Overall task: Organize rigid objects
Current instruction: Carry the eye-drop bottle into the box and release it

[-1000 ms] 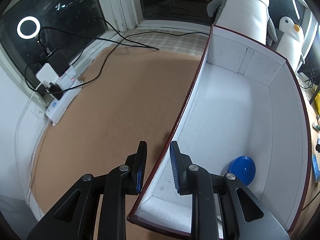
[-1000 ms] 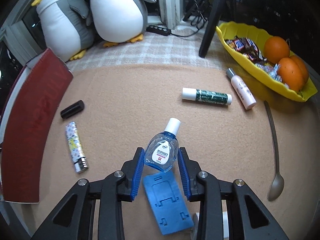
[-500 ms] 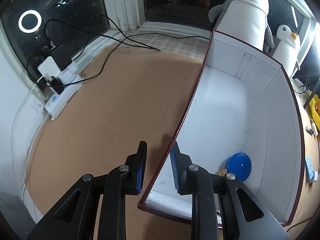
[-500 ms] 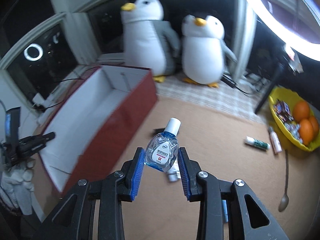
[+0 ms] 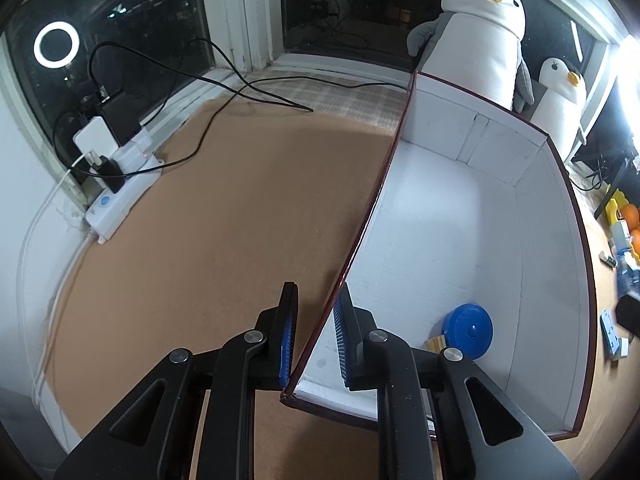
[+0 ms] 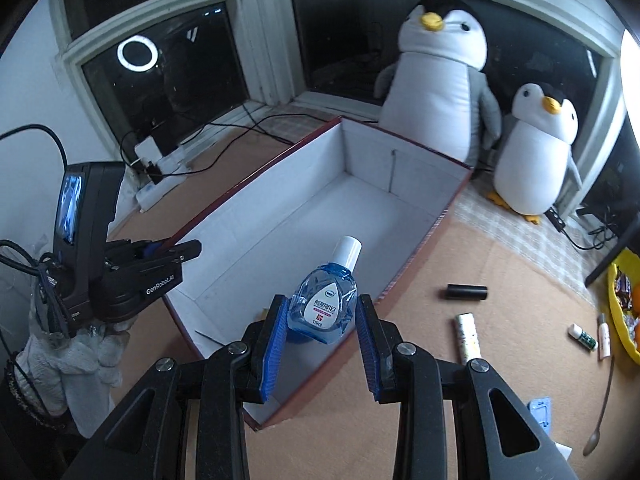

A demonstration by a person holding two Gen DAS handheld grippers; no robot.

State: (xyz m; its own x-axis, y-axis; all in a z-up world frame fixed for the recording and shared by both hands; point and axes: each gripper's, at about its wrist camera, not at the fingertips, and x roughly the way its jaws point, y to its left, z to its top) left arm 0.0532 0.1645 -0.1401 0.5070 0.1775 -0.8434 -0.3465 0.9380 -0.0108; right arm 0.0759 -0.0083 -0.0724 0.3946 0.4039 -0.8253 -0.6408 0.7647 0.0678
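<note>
The right gripper (image 6: 322, 334) clamps an eye-drop bottle (image 6: 323, 307) — label "15ml"; the left gripper (image 5: 316, 340), marked "GenRobot.AI", pinches the box (image 5: 460, 208) wall — inside, a blue disc (image 5: 468, 330), perhaps a lid.

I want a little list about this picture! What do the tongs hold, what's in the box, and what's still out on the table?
left tongs: shut on the box wall
right tongs: shut on the eye drop bottle, over the box
in the box: blue round lid
on the table: black tube, spoon, small bottles
behind the box: two plush penguins
</note>
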